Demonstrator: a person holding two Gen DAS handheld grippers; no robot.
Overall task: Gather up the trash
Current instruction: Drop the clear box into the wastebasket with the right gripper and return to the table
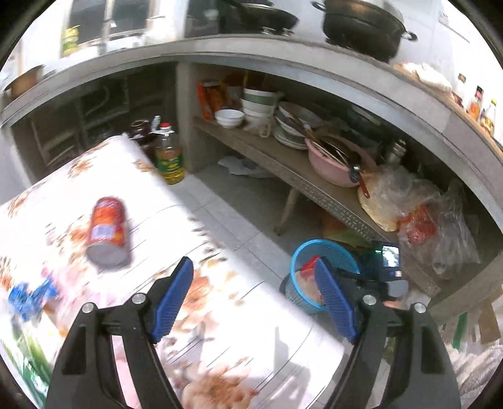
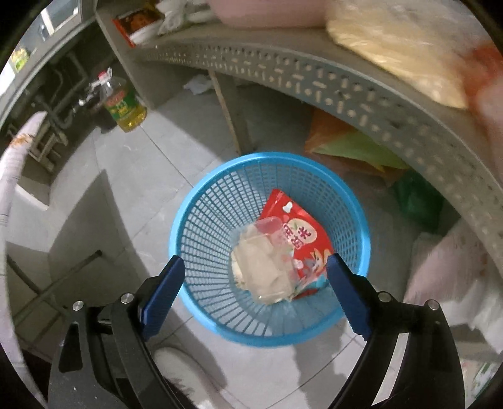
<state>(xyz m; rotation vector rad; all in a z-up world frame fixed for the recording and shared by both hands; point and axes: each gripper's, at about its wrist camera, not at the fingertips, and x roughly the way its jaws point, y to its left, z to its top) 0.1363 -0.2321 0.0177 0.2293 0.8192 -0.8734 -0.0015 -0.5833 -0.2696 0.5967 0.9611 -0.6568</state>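
Left gripper: the left gripper point(image 1: 254, 273) hung over the near edge of the table point(image 1: 94, 176), its blue pads spread wide with nothing between them.
Right gripper: the right gripper point(image 2: 255, 270) pointed down over the basket point(image 2: 188, 220), pads well apart and gripping nothing; part of it point(image 1: 382, 267) also showed in the left view, beside the basket point(image 1: 298, 254).
Basket: a blue mesh basket stood upright on the tiled floor point(image 2: 132, 163), in front of the low shelf point(image 2: 314, 81) and near the table's corner.
Trash in basket: a red wrapper point(image 2: 306, 236) leaned against the inner wall; a clear crumpled plastic piece point(image 2: 261, 264) lay on the bottom, partly over the wrapper.
Trash on table: a red can point(image 1: 108, 231) lay on its side on the floral tablecloth, well apart from the left gripper; the view was blurred by motion.
Other items on table: something blue point(image 1: 28, 297) and something green point(image 1: 31, 355) sat at the left edge, too blurred to identify.
Oil bottle: a bottle point(image 1: 169, 157) of yellow oil stood upright on the floor beyond the table's far corner, also seen in the right view point(image 2: 125, 107).
Shelf: bowls point(image 1: 257, 100), plates and a pink basin point(image 1: 333, 163) sat on the low shelf, with plastic bags point(image 1: 421, 207) at its right end.
Counter: a dark pot point(image 1: 361, 28) and a pan point(image 1: 257, 15) stood on the counter above.
Floor under shelf: coloured bags point(image 2: 352, 148) lay behind the basket.
Shoe: a white shoe point(image 2: 182, 371) showed on the floor below the right gripper.
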